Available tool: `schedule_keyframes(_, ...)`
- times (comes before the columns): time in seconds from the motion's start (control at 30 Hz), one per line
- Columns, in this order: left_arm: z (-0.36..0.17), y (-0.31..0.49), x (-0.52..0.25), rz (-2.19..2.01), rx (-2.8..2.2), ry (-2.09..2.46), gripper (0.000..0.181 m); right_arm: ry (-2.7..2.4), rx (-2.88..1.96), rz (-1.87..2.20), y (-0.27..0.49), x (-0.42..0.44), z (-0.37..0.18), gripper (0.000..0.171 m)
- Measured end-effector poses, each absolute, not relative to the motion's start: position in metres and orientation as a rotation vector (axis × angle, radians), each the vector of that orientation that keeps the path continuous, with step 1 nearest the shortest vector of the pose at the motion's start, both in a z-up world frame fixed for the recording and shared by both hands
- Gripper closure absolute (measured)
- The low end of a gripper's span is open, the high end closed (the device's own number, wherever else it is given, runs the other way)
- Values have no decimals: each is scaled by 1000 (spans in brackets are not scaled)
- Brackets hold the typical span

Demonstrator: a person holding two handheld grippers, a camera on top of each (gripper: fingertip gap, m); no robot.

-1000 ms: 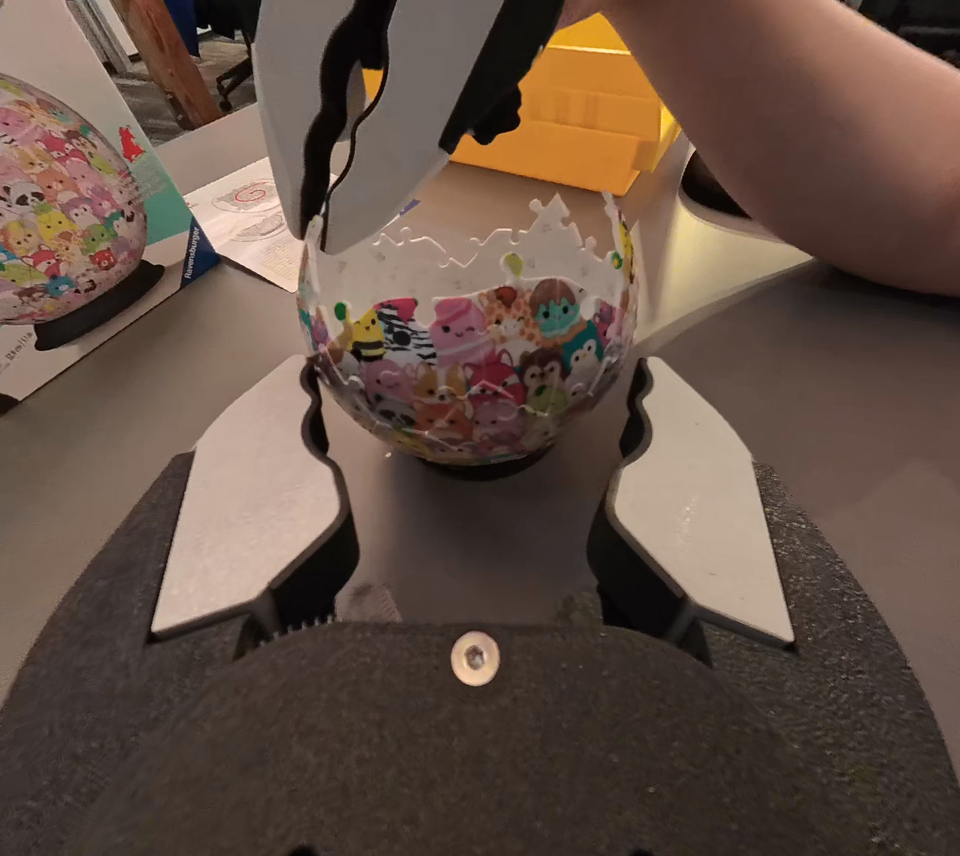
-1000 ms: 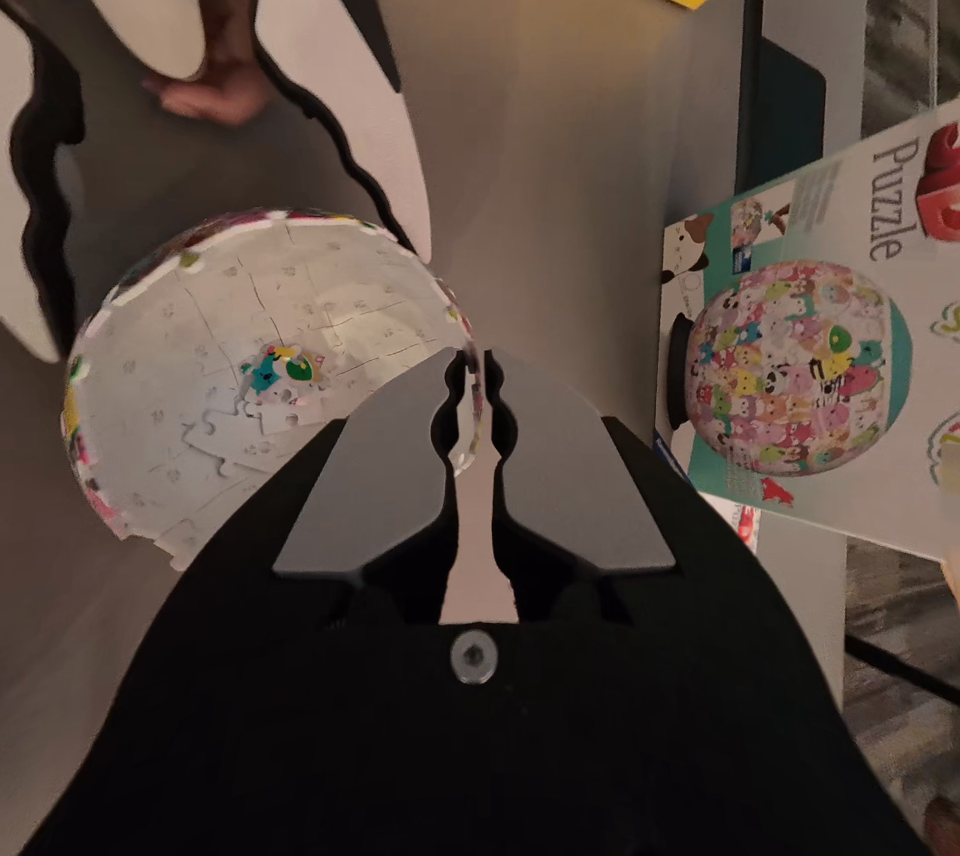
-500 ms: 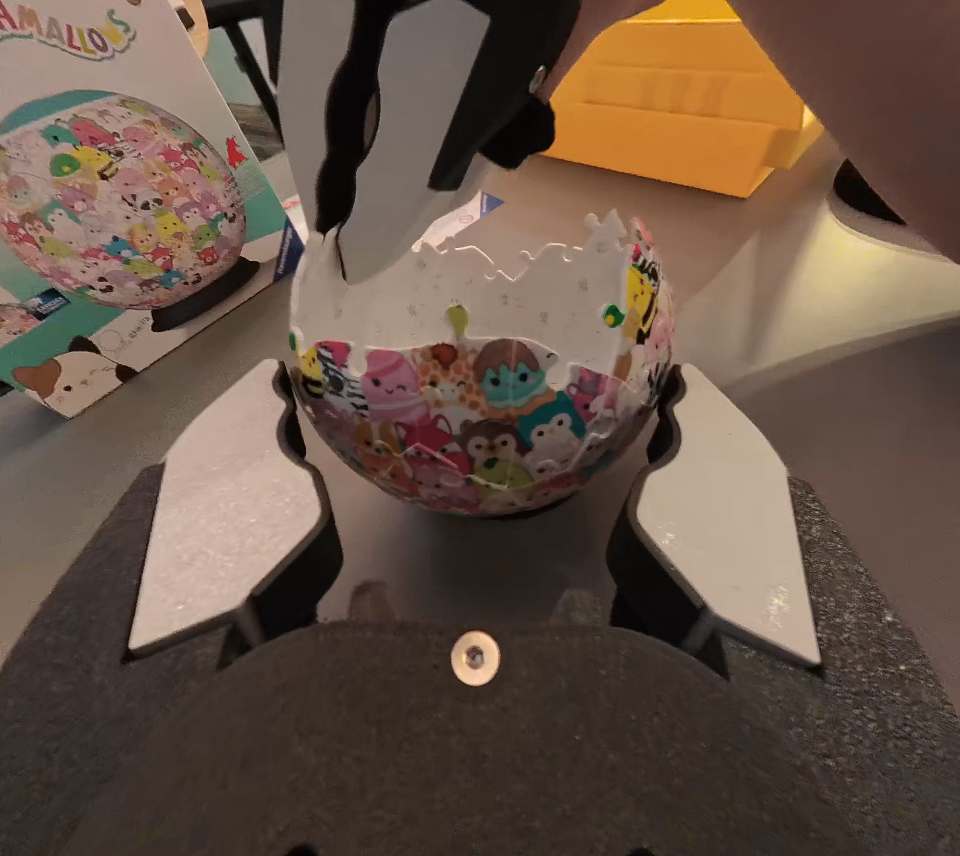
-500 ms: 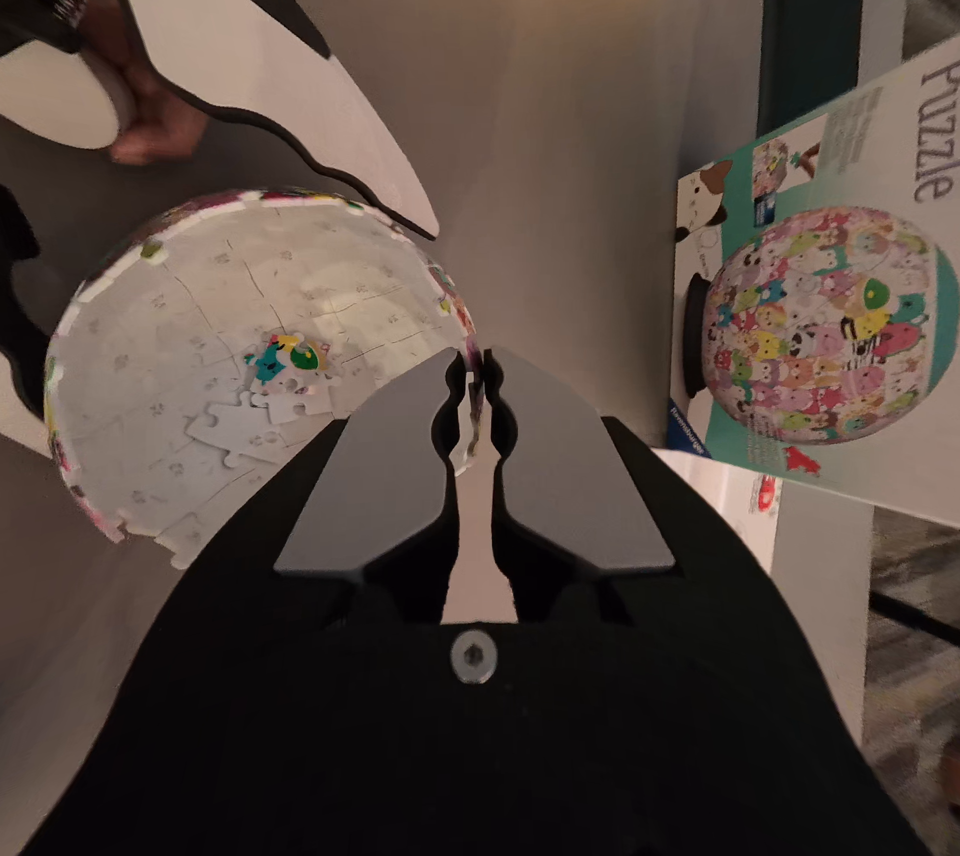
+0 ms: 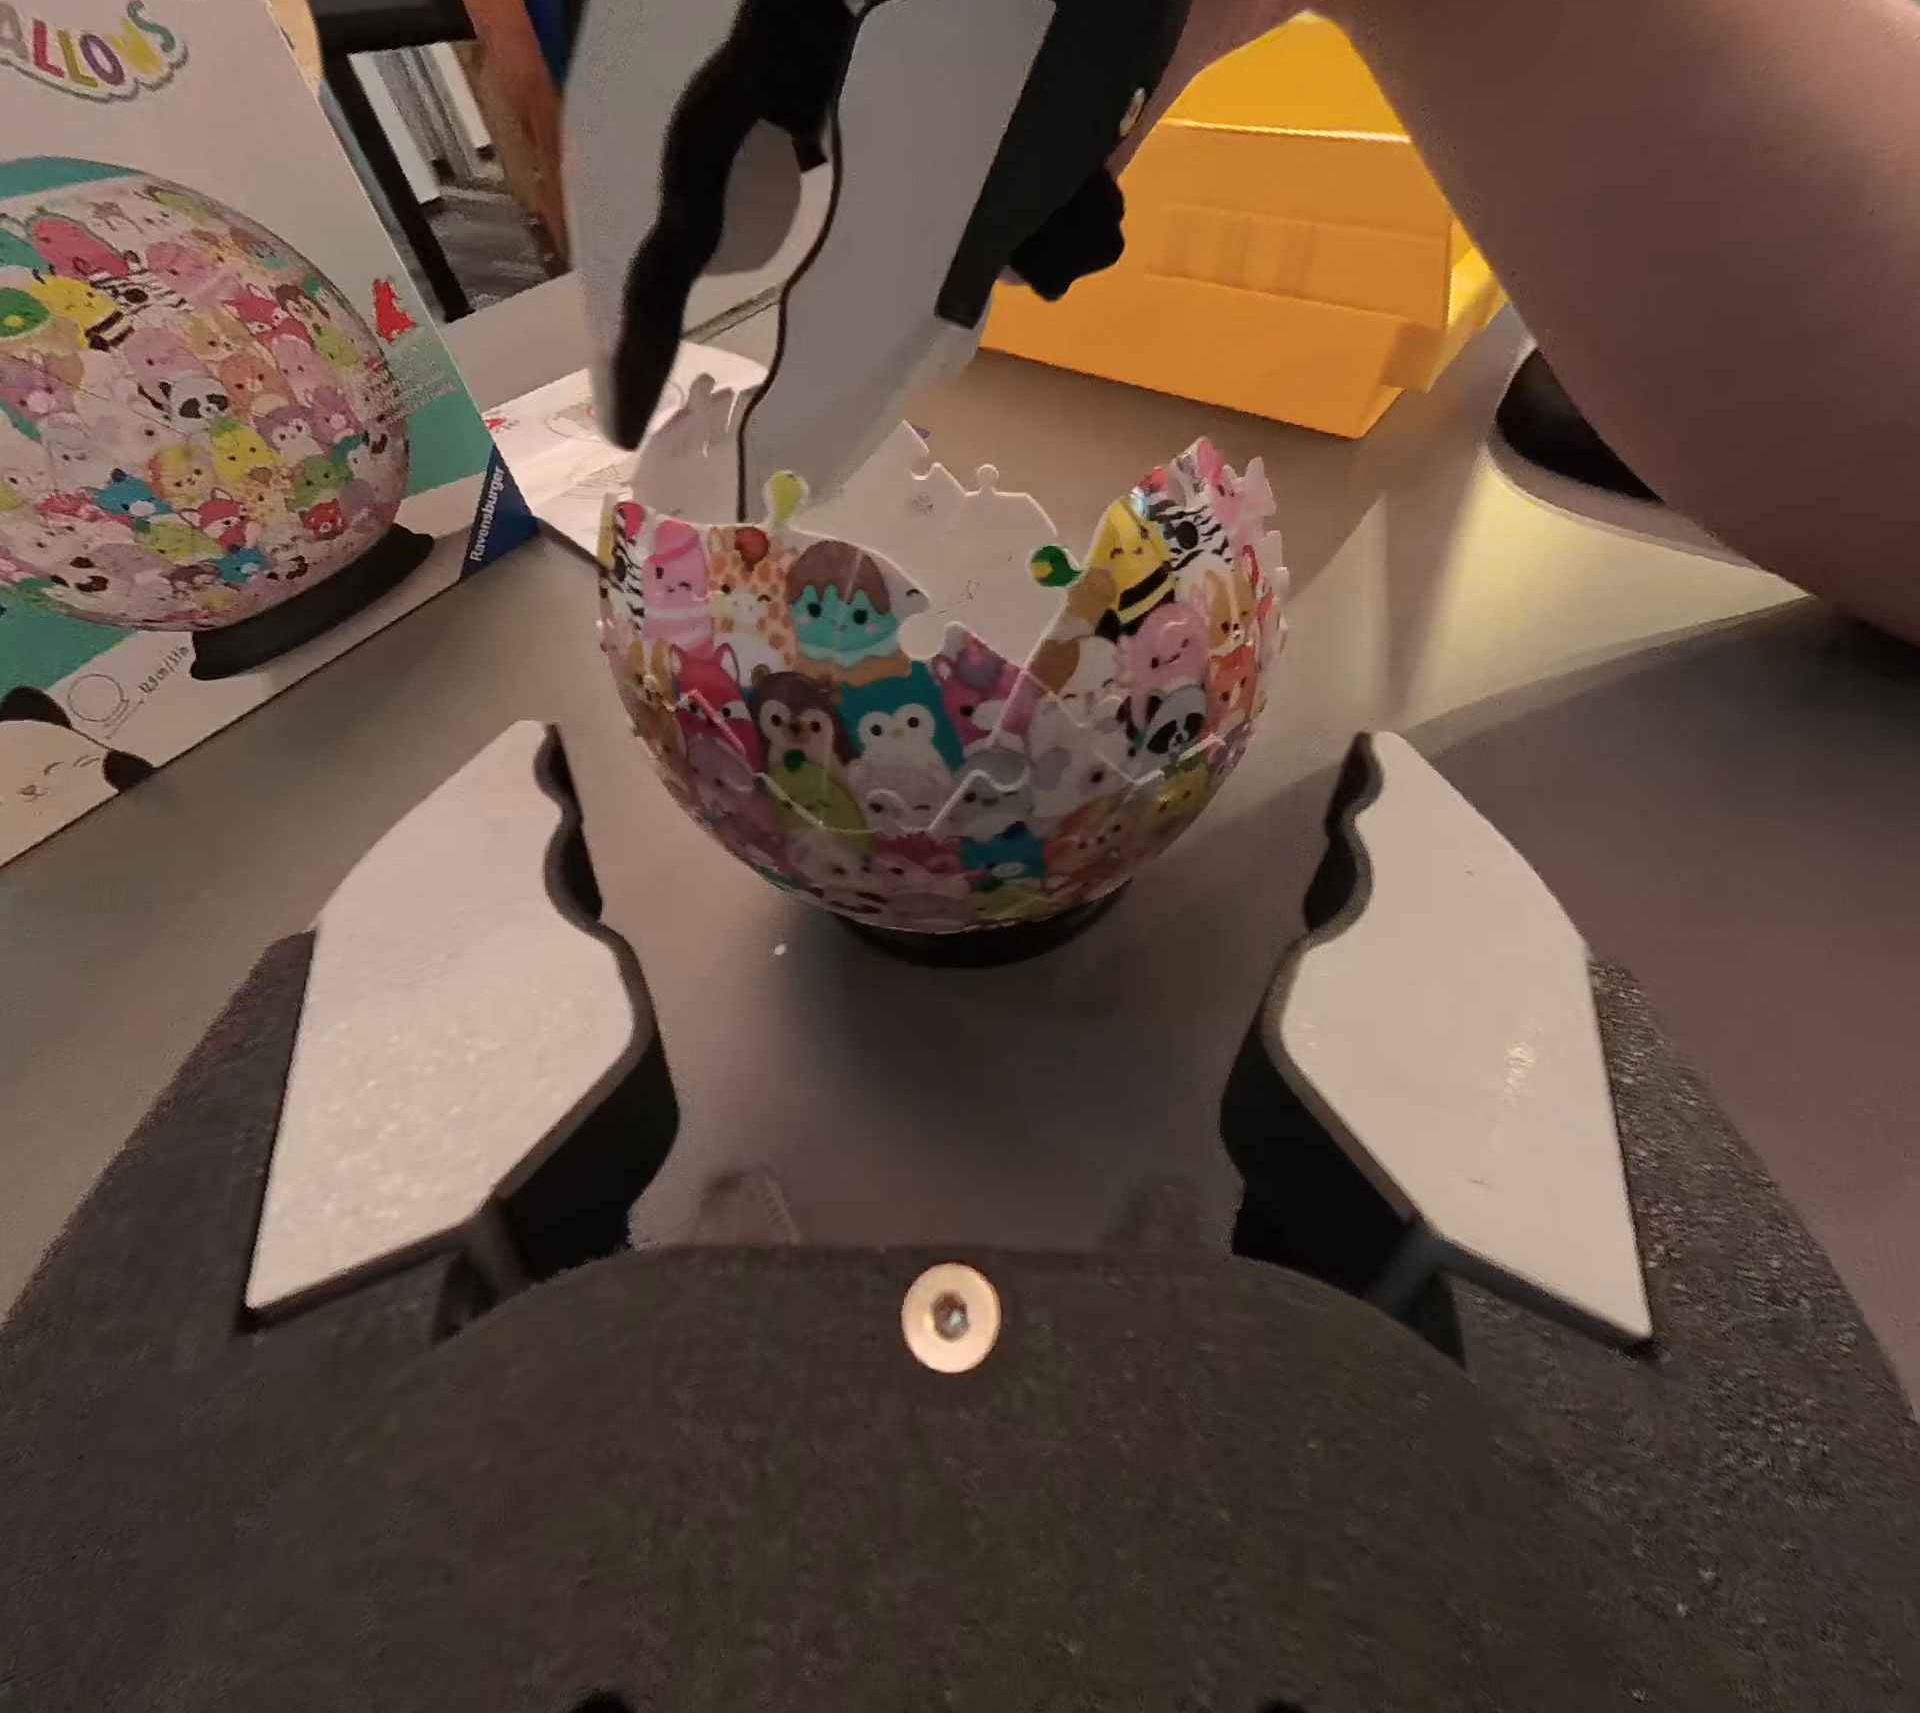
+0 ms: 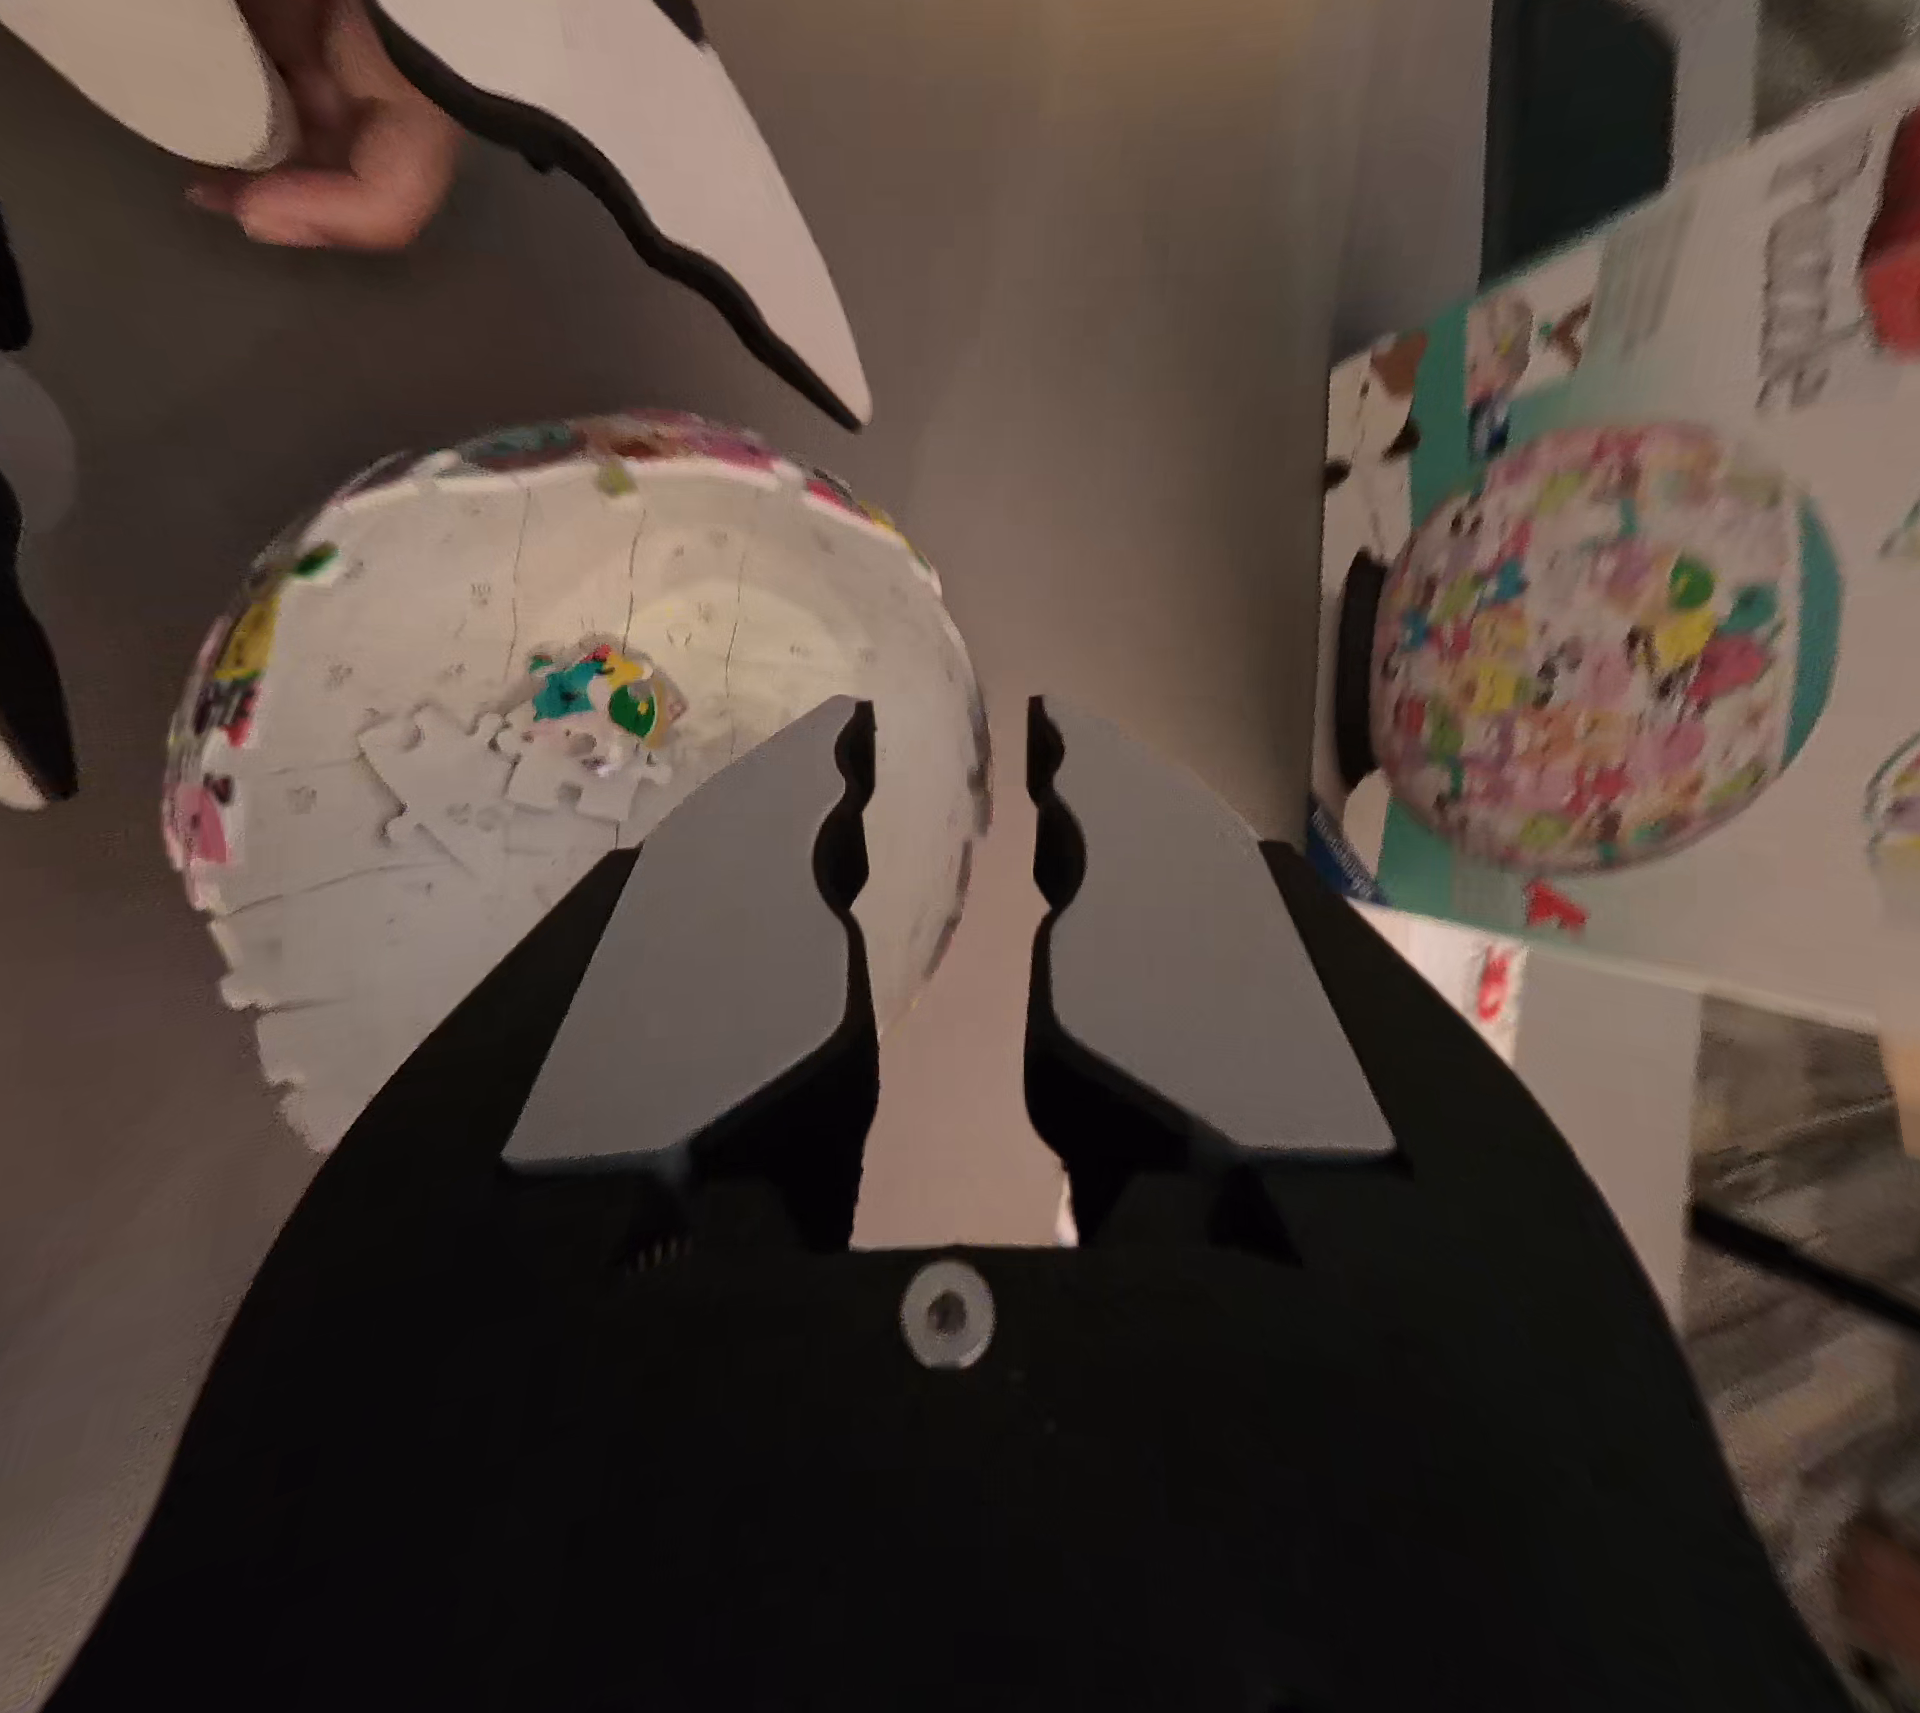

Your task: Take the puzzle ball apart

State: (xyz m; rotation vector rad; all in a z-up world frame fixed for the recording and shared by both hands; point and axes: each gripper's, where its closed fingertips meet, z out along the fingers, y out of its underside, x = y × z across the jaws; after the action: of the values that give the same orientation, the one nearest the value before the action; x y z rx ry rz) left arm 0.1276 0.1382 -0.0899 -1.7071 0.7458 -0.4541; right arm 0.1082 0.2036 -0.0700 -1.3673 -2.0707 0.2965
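Fingers of the left gripper (image 5: 951,816) stand wide apart, flanking the puzzle ball (image 5: 940,692) without touching it. On the right gripper (image 6: 945,713), the fingers are parted by a narrow gap and hold nothing, straddling the ball's rim from above. Grey table (image 5: 1558,832) carries the puzzle box (image 5: 197,375) at left and a yellow bin (image 5: 1278,250) behind. Half of the ball remains, an open bowl on its black stand (image 5: 977,941), with loose pieces (image 6: 582,713) lying inside.
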Motion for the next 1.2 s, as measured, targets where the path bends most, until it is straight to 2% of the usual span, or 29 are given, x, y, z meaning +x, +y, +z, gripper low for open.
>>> schedule_keyframes(0.1, -92, 141, 132, -398, -1715, 747, 43, -2100, -1293, 223, 201, 98, -75, 143)
schedule_keyframes(0.2, -92, 144, 135, -357, -1709, 739, 53, -2100, -1305, 135, 209, 98, -81, 162)
schedule_keyframes(0.3, -91, 147, 134, -348, -1707, 731, 61, -2104, -1289, 173, 206, 99, -79, 165)
schedule_keyframes(0.67, -95, 148, 138, -397, -1740, 746, 58, -2165, -1102, 202, 194, 101, -76, 166)
schedule_keyframes(0.77, -96, 147, 139, -400, -1744, 754, 57, -2135, -1148, 240, 195, 99, -75, 164)
schedule_keyframes(0.87, -96, 144, 139, -412, -1738, 769, 58, -2057, -1188, 307, 200, 100, -63, 147)
schedule_keyframes(1.07, -78, 123, 132, -489, -1659, 797, 57, -1941, -1289, 480, 208, 124, -42, 143)
schedule_keyframes(1.2, -41, 107, 126, -644, -1582, 787, 68, -1774, -1313, 650, 204, 132, -12, 142)
